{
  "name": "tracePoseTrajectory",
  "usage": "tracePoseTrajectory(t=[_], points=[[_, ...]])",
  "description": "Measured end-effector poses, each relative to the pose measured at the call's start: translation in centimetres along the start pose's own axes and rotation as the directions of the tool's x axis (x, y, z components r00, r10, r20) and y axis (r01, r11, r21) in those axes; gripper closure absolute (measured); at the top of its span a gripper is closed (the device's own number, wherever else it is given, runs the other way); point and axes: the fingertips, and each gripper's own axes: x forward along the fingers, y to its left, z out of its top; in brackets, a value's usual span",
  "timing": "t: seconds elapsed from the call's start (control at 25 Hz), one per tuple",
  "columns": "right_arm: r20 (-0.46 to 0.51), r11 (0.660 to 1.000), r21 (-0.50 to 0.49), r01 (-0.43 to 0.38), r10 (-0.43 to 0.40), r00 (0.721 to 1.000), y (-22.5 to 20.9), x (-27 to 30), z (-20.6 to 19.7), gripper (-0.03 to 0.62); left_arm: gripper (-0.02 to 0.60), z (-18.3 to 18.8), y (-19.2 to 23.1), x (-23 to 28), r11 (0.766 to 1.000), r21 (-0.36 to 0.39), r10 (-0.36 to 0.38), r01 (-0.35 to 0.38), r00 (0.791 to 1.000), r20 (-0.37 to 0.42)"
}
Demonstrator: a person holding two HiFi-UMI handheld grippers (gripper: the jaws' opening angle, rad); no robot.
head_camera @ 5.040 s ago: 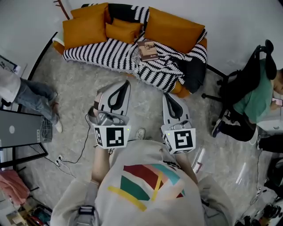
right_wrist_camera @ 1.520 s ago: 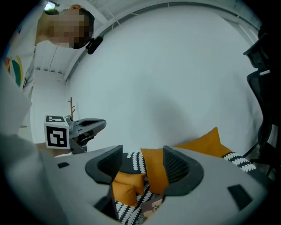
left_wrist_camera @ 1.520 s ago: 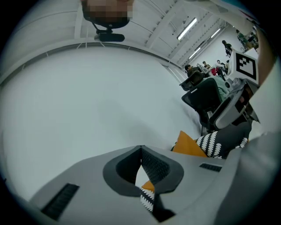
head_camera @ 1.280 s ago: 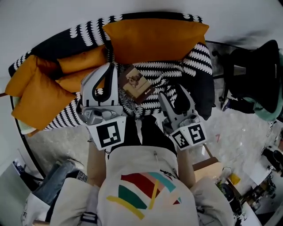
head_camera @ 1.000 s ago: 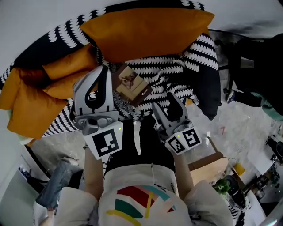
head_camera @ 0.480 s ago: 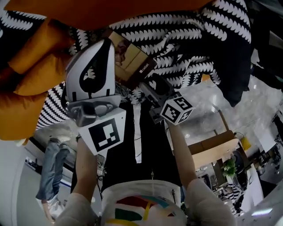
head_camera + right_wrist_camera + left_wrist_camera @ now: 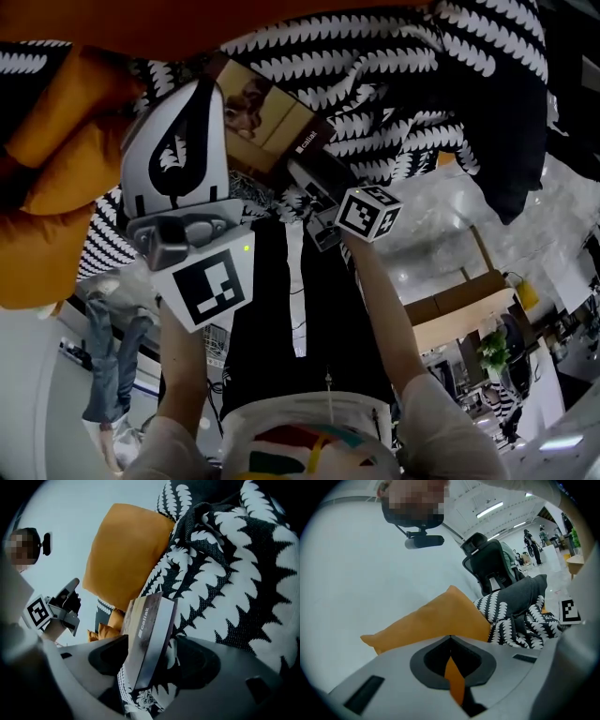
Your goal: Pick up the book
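Mostly the book (image 7: 272, 117) shows only in part. In the head view its near left corner is hidden behind the left tongs (image 7: 212, 94), and its lower edge runs into the dark tip of the right tongs (image 7: 305, 173), where jaw and shadow are hard to tell apart. It lies on a black-and-white blanket (image 7: 403, 94), just beyond the tips of both tongs. Its brown cover carries a picture too small to make out.

The right gripper view is clearer. The right tongs (image 7: 152, 658) are released, with jaws that have just been opening and now stand wide. The book (image 7: 150, 630) rises between them spine first, and a gap shows on either side, so the pads do not press it. White letters on the dark spine read "callait" beside a small square mark, and no other print can be read. Below the spine, the blanket (image 7: 234, 573) fills the space between the jaws. An orange cushion (image 7: 124, 550) stands beyond the book, up and to the left of the jaws.

The left tongs (image 7: 450, 638) are clenched on nothing, tips meeting. Through the slit behind the tips shows a strip of an orange cushion (image 7: 436, 620), which lies straight ahead of them. An office chair (image 7: 487, 569) stands farther off to their right, partly cut off by the cushion.
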Motion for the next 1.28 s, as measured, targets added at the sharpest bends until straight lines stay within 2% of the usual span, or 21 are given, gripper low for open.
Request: tracePoseTrajectory(t=[0.32, 0.48, 0.76, 0.88, 1.0, 1.08, 1.16, 1.28], points=[[0.035, 0.992, 0.056, -0.111, 0.109, 0.993, 3.4, 1.0, 1.0, 0.284, 0.577, -0.8, 0.2, -0.5, 0.999, -0.029, 0.020, -0.020, 1.000, -0.015], [0.049, 0.985, 0.128, -0.113, 0.107, 0.993, 3.3, 1.8, 1.1, 0.284, 0.577, -1.7, 0.8, -1.2, 0.999, -0.034, 0.033, -0.035, 0.999, -0.034], [-0.037, 0.985, 0.028, -0.168, 0.169, 0.985, 5.8, 1.4, 0.3, 0.286, 0.577, -4.1, 3.0, -2.7, 0.996, -0.032, 0.079, -0.081, 0.995, -0.069], [-0.155, 0.973, -0.071, -0.219, 0.207, 0.966, 8.5, 1.3, -1.3, 0.286, 0.577, -5.0, 4.6, -4.2, 0.992, -0.039, 0.119, -0.123, 0.989, -0.092], [-0.271, 0.968, -0.118, -0.222, 0.184, 0.945, 10.4, 2.1, -3.6, 0.286, 0.577, -5.6, 6.0, -5.0, 0.988, -0.048, 0.143, -0.150, 0.982, -0.126], [-0.281, 0.973, -0.070, -0.220, 0.192, 0.940, 10.7, 2.9, -4.7, 0.286, 0.577, -6.0, 6.0, -4.8, 0.987, -0.047, 0.143, -0.151, 0.979, -0.146], [-0.253, 0.973, -0.053, -0.225, 0.205, 0.945, 10.5, 3.4, -5.3, 0.286, 0.577, -6.2, 5.4, -4.7, 0.986, -0.055, 0.148, -0.157, 0.978, -0.144], [-0.195, 0.967, -0.153, -0.205, 0.174, 0.965, 10.3, 3.6, -5.1, 0.289, 0.577, -6.3, 4.9, -4.8, 0.984, -0.064, 0.159, -0.167, 0.980, -0.124]])
